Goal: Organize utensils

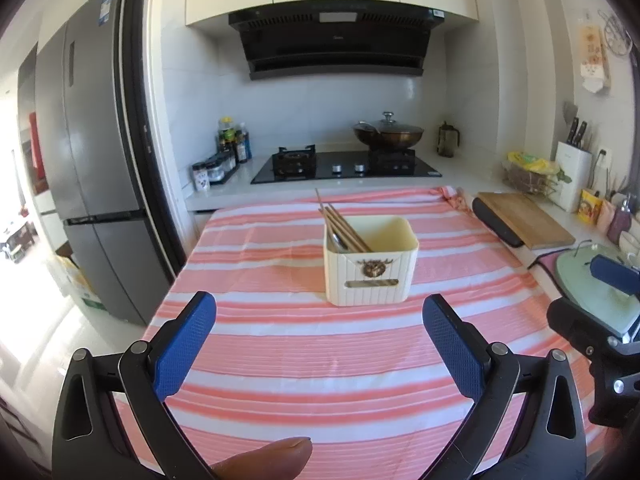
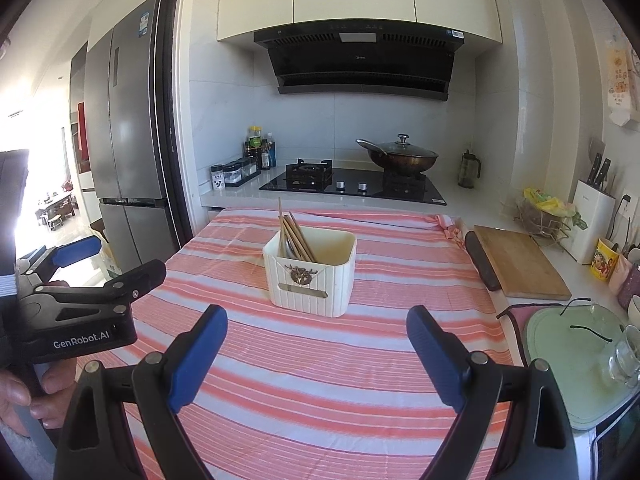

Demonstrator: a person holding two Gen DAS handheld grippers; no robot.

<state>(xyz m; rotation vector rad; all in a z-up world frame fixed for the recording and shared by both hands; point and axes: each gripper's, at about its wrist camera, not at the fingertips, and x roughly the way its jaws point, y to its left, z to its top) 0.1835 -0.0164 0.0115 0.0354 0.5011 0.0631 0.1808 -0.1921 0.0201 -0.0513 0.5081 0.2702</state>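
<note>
The left claw (image 1: 320, 344) is hovering above the near part of the desk (image 1: 280, 360) with its blue fingers (image 1: 184, 344) spread wide, and it is gripping nothing. The right claw (image 2: 316, 356) is doing the same: its jaws are standing far apart and nothing is between them.

The desk is wearing a pink and white striped cloth (image 2: 320, 380). In the middle of it a cream utensil holder (image 1: 370, 262) is standing upright, well apart from both claws. On its front a small metal ornament and a label plate are sitting; the writing on the plate is too small to read. Wooden chopsticks (image 1: 344, 228) are leaning in the left side of the holder, and a metal spoon (image 1: 338, 240) is lying beside them inside.

In the right wrist view the left device is showing at the left edge, with the white words "GenRobot.AI" on its black body, and a person's hand (image 2: 24, 396) is holding it.

Behind the desk a wok with a glass lid (image 2: 402, 156) is sitting on the black gas stove (image 2: 352, 186). A wooden cutting board (image 2: 520, 260) is lying at the right.
</note>
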